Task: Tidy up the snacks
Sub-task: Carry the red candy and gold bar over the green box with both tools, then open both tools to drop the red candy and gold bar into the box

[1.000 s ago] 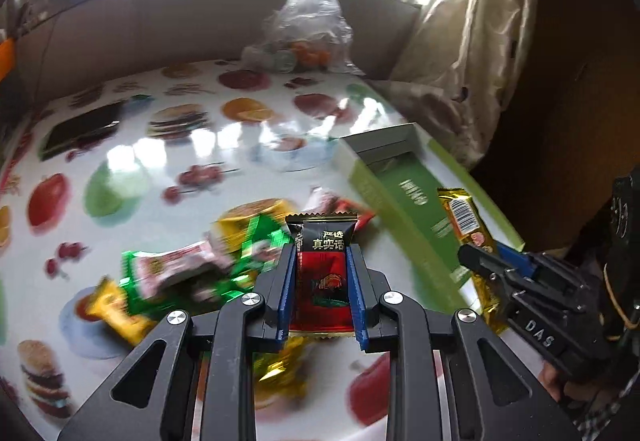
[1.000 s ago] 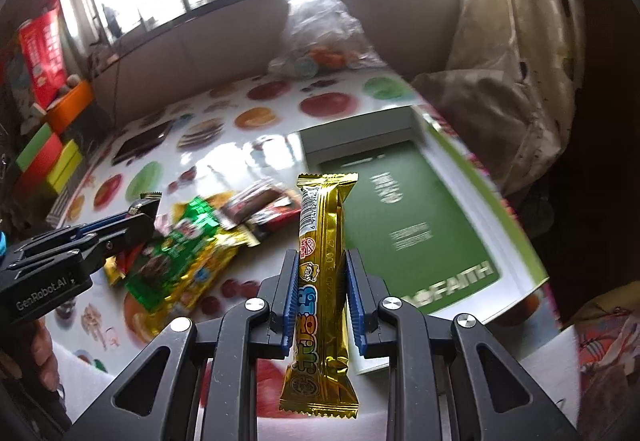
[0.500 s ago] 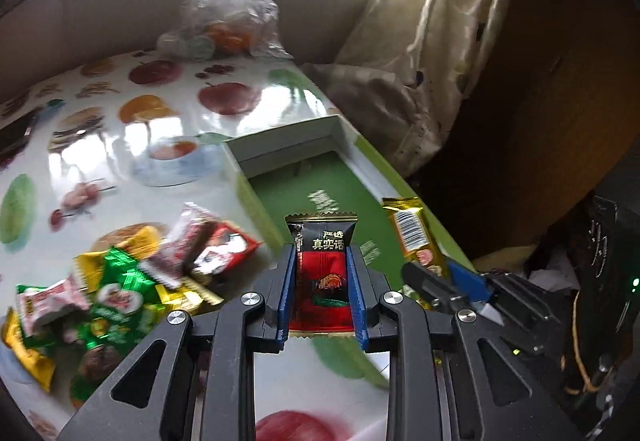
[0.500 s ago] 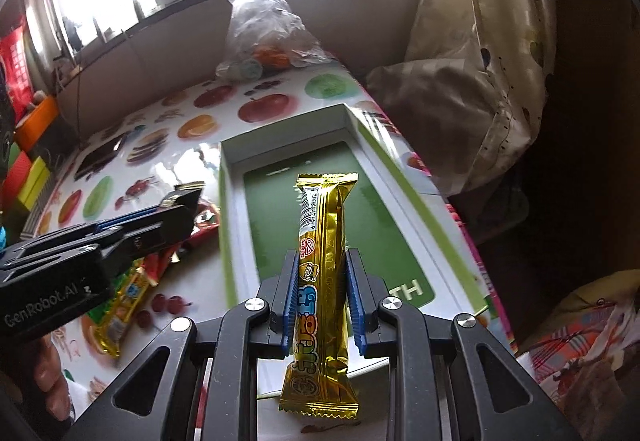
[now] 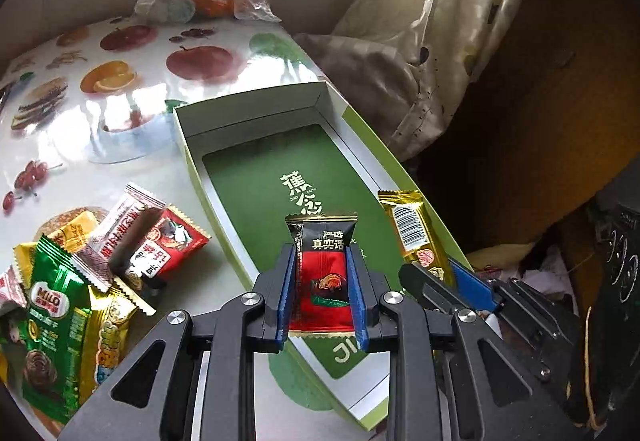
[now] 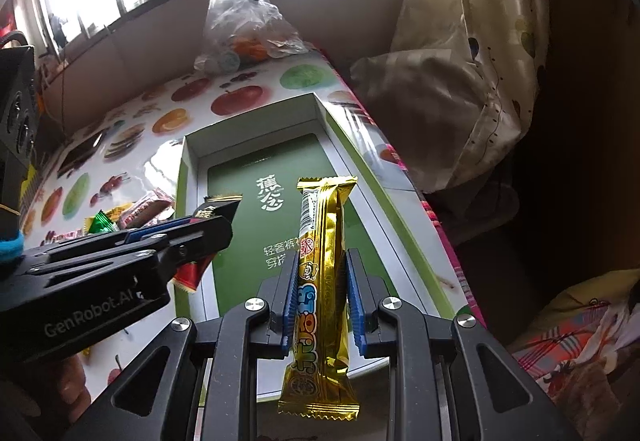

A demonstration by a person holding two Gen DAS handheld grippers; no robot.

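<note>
Snacks: we hold red packet (image 5: 323, 281) (left claw (image 5: 322, 295)) and gold bar (image 6: 322, 281) (right claw (image 6: 322, 299)) clamped; lower flat into green box (image 5: 256, 121).

left claw (image 5: 322, 291): clamped, pitched down | right claw (image 6: 322, 291): clamped, pitched down, just beside left

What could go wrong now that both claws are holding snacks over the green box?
The left claw and right claw hang close together over the green box; they could bump on release. The gold bar is long and pinched near its middle, so it might tip and land across the rim. The red and black packet sits near the box's near left wall and could drop outside, by the snack pile.
</note>
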